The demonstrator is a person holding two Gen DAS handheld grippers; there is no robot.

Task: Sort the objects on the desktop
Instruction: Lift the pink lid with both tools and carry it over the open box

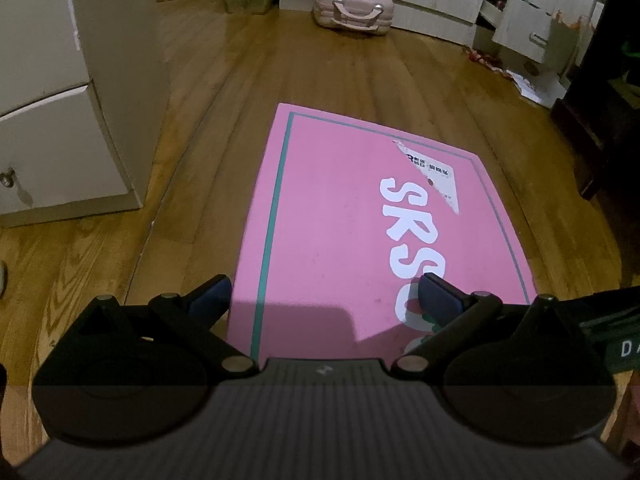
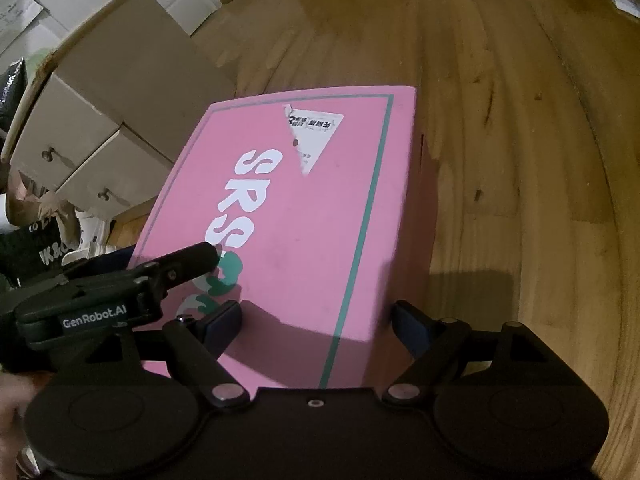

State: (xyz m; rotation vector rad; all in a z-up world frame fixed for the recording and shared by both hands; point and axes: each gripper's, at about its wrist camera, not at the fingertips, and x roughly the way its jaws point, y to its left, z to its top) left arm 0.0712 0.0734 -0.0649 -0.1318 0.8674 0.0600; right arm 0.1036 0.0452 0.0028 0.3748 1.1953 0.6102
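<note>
A pink box (image 1: 332, 216) with white "SRS" lettering, a teal border line and a torn white label lies on the wooden floor; it also shows in the right wrist view (image 2: 304, 216). My left gripper (image 1: 326, 300) is open and empty, its fingers spread over the box's near end. My right gripper (image 2: 318, 320) is open and empty, its fingers spread over the box's near right part. The left gripper (image 2: 120, 284) shows at the left of the right wrist view, above the box's near left corner.
A beige drawer cabinet (image 1: 60, 100) stands left of the box. A pink small suitcase (image 1: 352, 10) sits at the far wall beside white cabinets with open drawers (image 1: 520, 20). Dark furniture (image 1: 600, 100) is at the right. Bags and shoes (image 2: 60, 232) lie at the left.
</note>
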